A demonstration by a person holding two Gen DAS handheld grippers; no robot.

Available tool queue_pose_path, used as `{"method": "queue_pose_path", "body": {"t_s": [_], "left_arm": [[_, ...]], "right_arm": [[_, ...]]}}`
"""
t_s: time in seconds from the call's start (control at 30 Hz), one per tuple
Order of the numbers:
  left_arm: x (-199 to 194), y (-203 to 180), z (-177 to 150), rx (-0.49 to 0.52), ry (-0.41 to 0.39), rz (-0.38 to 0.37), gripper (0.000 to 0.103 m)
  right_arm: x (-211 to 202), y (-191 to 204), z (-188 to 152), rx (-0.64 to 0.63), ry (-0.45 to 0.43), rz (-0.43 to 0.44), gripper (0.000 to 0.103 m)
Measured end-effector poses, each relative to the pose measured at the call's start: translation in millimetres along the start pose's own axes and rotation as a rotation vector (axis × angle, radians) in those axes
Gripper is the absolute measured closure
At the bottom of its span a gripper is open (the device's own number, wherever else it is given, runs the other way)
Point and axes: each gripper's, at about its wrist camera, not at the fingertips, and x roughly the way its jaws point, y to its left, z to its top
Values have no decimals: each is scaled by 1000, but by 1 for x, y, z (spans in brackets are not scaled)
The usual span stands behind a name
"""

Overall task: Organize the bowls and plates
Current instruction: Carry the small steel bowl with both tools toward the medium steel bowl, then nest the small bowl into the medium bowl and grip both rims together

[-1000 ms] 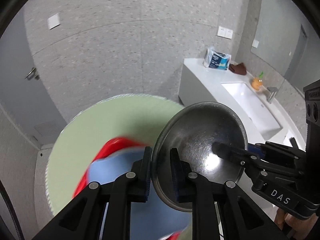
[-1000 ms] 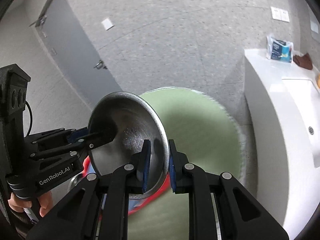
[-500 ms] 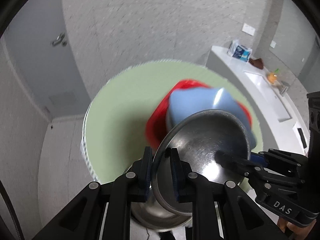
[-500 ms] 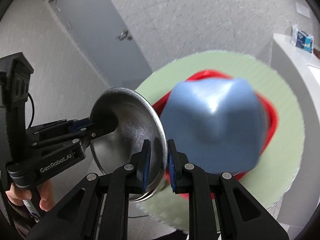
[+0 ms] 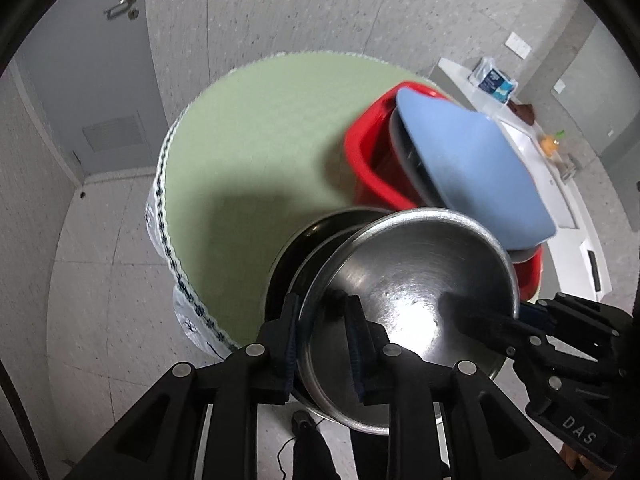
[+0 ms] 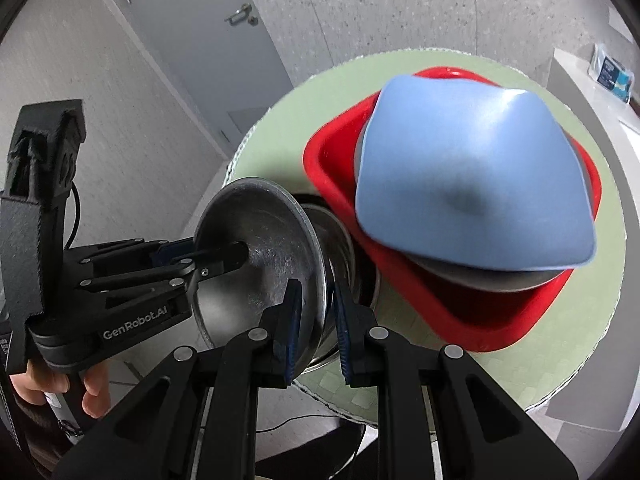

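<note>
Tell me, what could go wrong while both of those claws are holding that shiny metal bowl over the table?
The steel bowl is pinched only at its thin rim by the left gripper and right gripper, and it is tilted, so it might slip or twist out.

A second metal bowl sits right beneath it at the table's edge; a clumsy lowering could nudge it off.

The blue plate lies tilted over the red basket close by and might get bumped loose.

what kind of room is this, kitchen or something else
Probably a washroom or utility room, not a kitchen: a white counter with a built-in sink runs along the wall, speckled wall tiles cover it, and a grey door has a lever handle. The dishes sit on a round green-topped table.
</note>
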Motion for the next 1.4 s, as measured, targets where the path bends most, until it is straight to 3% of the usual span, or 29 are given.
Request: {"method": "queue_pose_path", "body": {"t_s": [0.27,0.47,0.6,0.7,0.73,0.77,0.83,1.0,1.4], "left_arm": [[19,10,21,-9,-4,9,85],[28,4,15,-8,-8,8,83],[27,4,11,-14,-18,-12,80],[19,4,7,-18,-44,-23,69],[15,4,5,-22,-55,-24,59],[11,5,3,-29,-73,-7,43],[2,6,-2,-39,-127,20,30],[-6,15,-14,-87,-184,19,24],[30,25,-29,-159,-101,26,24]], "right_arm": [[12,4,-6,11,30,-25,82],[3,11,-8,10,-1,-16,61],[-8,12,-8,26,-37,-5,57],[-23,10,-9,47,-89,-16,52],[-28,8,-11,59,-106,-18,46],[-34,5,-14,78,-131,-20,42],[-40,2,-20,101,-159,-24,41],[-37,-7,-38,172,-179,-34,37],[8,-14,-58,284,-79,44,35]]}}
